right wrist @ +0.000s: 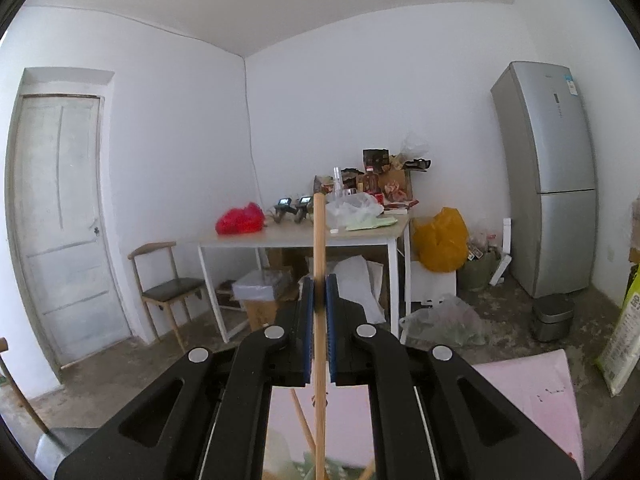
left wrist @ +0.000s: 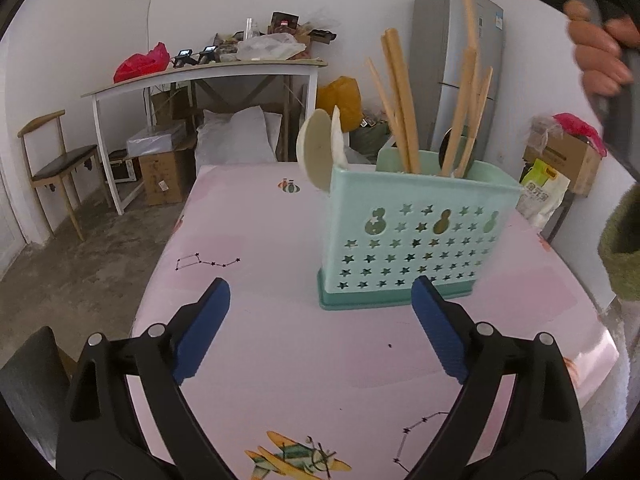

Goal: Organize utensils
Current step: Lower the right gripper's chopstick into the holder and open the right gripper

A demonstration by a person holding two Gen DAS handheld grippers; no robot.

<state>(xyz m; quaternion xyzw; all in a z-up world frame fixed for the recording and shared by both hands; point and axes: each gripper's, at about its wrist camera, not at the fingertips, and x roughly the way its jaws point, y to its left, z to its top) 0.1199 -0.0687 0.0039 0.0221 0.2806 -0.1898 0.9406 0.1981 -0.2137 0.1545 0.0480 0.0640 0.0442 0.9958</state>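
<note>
A mint-green utensil holder [left wrist: 400,240] with star cut-outs stands on the pink table [left wrist: 260,248]. Several wooden chopsticks [left wrist: 400,100] stand in its back compartments, and white spoons [left wrist: 316,148] lean out at its left end. My left gripper [left wrist: 320,284] is open just in front of the holder's base, with nothing between its blue pads. My right gripper [right wrist: 319,280] is shut on one long wooden chopstick [right wrist: 319,240], held upright above the holder. In the left wrist view that chopstick [left wrist: 466,8] rises toward the hand [left wrist: 596,52] at the top right.
A white desk [left wrist: 200,76] piled with bags and clutter stands against the far wall, with a wooden chair [left wrist: 60,160] to its left. A grey fridge [right wrist: 552,184] is at the right. Boxes [left wrist: 164,176] and a yellow bag [right wrist: 440,240] sit on the floor beyond the table.
</note>
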